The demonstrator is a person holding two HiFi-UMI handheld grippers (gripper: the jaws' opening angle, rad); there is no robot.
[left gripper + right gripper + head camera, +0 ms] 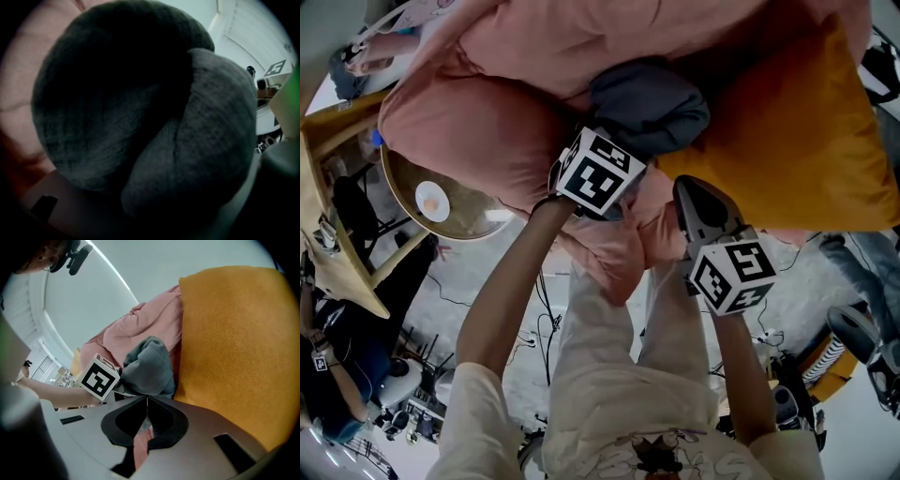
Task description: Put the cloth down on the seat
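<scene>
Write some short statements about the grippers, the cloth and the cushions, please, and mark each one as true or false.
1. The left gripper holds a bunched dark grey cloth. True.
2. The right gripper has its jaws wide apart. False: its jaws are together, with nothing gripped between them.
3. A mustard-orange cushion lies next to the cloth. True.
4. Both grippers grip the cloth. False: only the left gripper holds it; the right gripper is apart from it.
5. The big cushion on the cloth's other side is blue. False: it is pink.
</scene>
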